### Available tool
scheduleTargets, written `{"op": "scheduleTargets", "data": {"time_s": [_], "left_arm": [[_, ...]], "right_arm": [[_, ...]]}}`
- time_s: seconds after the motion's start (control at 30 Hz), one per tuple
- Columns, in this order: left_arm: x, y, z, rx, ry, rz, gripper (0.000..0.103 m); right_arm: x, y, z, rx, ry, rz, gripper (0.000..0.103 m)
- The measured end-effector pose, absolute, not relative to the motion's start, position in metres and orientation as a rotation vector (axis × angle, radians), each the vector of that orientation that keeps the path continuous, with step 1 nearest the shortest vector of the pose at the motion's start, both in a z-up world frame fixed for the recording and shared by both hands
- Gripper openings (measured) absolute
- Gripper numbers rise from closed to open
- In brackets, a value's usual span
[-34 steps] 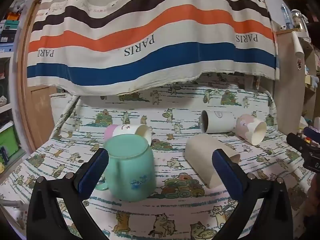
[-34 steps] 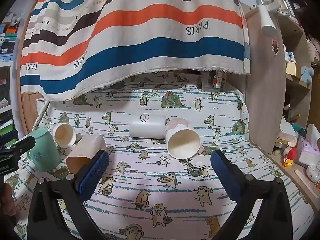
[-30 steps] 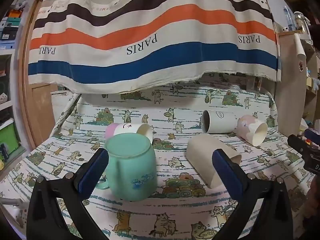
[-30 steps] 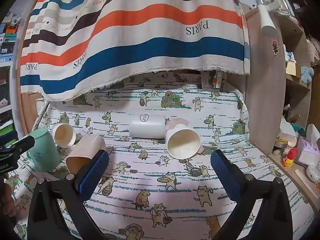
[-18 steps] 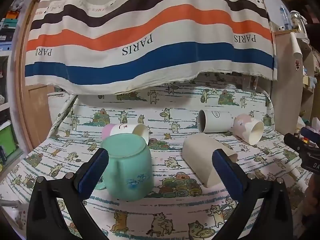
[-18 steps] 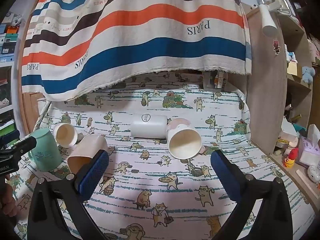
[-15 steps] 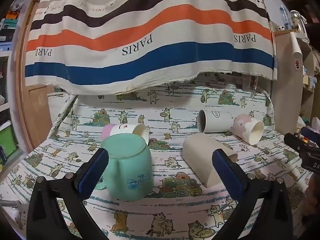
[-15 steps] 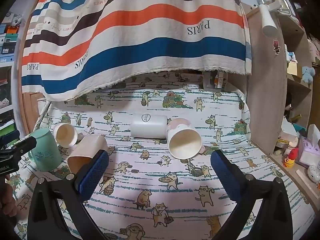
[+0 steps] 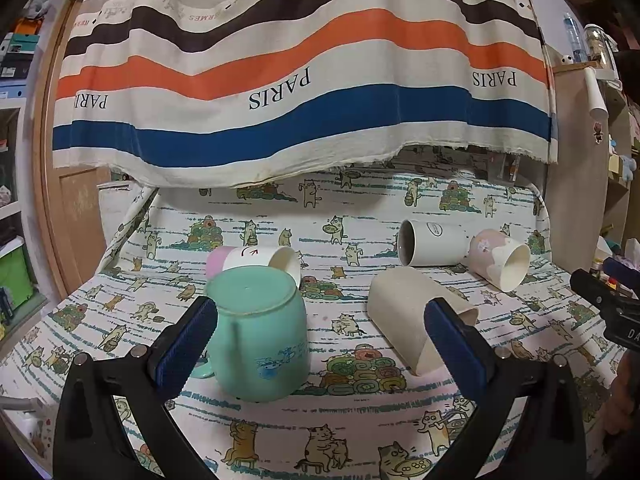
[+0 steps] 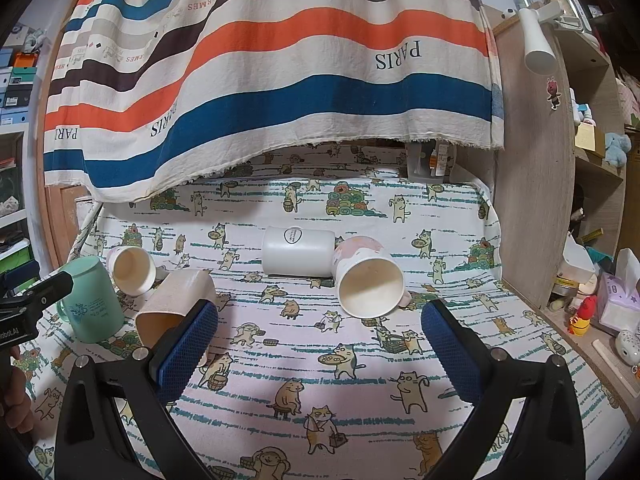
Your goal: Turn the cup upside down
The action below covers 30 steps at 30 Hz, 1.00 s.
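Note:
A mint green mug (image 9: 260, 332) stands upside down on the cat-print cloth, also in the right wrist view (image 10: 90, 300). My left gripper (image 9: 320, 344) is open and empty, its left pad beside the mug. A beige cup (image 9: 416, 316) lies on its side to the right; it also shows in the right wrist view (image 10: 176, 304). A pink-and-white cup (image 9: 256, 260), a white cup (image 9: 432, 242) and a pink flowered cup (image 9: 500, 258) lie on their sides further back. My right gripper (image 10: 320, 344) is open and empty, in front of the flowered cup (image 10: 368, 280).
A striped "PARIS" cloth (image 9: 304, 80) hangs over the back of the table. A wooden shelf side (image 10: 532, 160) stands at the right, with small toys and a tissue pack (image 10: 616, 300) beside it. Shelves with boxes stand at the far left (image 9: 16, 60).
The left wrist view has shifted slightly; the mug and cups have stayed in place. Both grippers stay open and empty.

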State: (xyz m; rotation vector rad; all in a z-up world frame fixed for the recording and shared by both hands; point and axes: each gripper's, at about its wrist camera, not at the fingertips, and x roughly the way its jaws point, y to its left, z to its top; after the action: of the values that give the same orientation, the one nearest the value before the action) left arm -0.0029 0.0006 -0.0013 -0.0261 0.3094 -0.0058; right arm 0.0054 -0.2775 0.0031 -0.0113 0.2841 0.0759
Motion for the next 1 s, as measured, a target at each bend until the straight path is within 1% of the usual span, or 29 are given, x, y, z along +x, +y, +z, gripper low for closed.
{"op": "scheduleTargets", "data": {"time_s": [1.0], "left_arm": [[-0.0028, 0.0009, -0.0013, -0.026, 0.31, -0.006, 0.103]], "right_arm": [[0.004, -0.2739, 0.0039, -0.017, 0.282, 0.121, 0.103]]}}
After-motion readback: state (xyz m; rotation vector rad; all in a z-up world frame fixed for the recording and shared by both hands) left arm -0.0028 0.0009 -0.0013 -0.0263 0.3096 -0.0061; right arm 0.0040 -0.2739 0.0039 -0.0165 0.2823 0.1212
